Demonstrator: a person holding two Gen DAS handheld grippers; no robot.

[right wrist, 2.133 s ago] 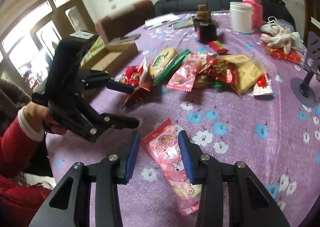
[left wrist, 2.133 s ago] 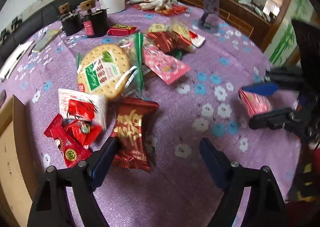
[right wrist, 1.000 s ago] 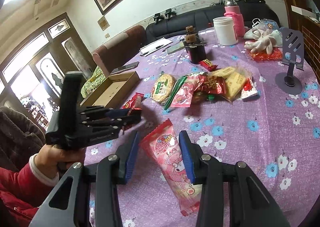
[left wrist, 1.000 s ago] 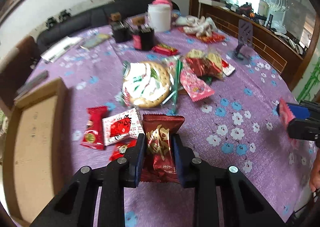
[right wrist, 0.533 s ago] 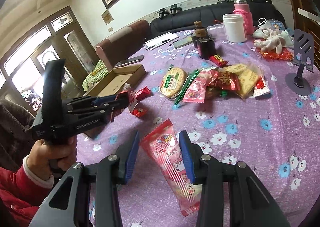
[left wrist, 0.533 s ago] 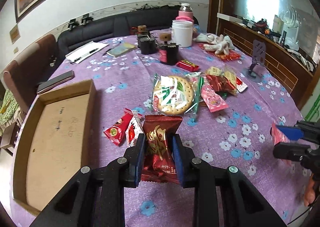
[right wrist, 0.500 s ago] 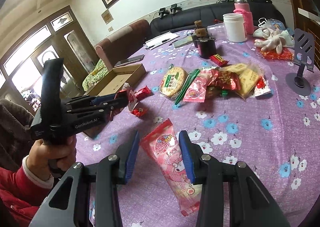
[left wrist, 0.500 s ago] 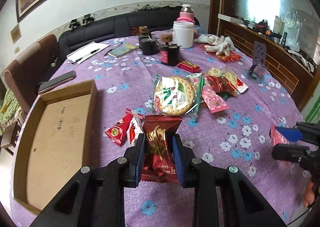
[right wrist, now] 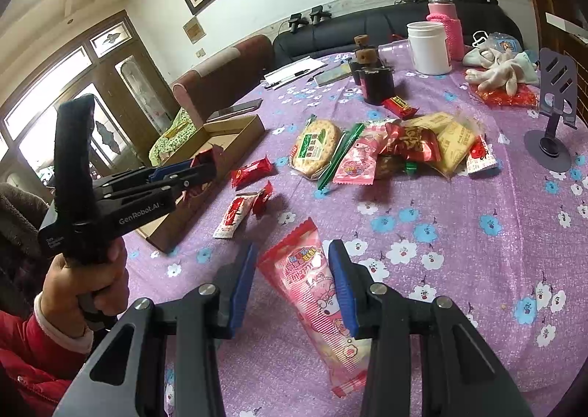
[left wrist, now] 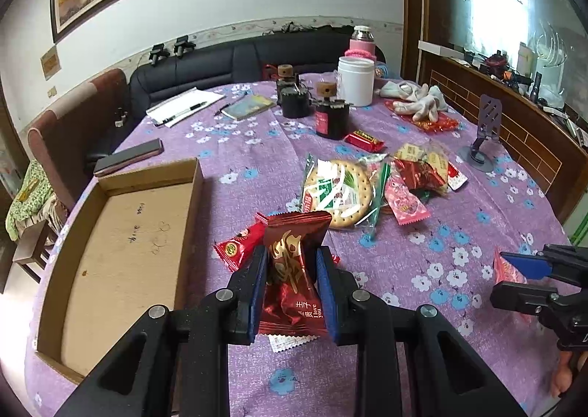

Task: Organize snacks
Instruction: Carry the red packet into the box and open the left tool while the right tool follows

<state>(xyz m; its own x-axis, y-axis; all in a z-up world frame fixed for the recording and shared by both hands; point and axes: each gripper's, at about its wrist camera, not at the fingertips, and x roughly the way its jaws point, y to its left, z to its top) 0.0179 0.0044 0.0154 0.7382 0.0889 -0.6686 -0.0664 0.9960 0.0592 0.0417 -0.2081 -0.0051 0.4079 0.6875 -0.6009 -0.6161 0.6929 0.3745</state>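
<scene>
Above purple floral tablecloth [left wrist: 257, 145], I had left gripper [left wrist: 290, 281] clamped on dark-red foil snack packet [left wrist: 290, 270], right gripper [right wrist: 294, 281] pinching pink cartoon wrapper [right wrist: 316, 292]; carry step, next needed drop into shallow cardboard box [left wrist: 121, 244].

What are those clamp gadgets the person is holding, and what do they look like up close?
Both are black angular frames with silver bolts, each ending in two fingers lined with blue ribbed pads. The left gripper has a tall black handle and white "GenRobot.AI" lettering on its side. The right gripper looks the same build. The hand on the left one comes out of a red sleeve with a pale cuff.
</scene>
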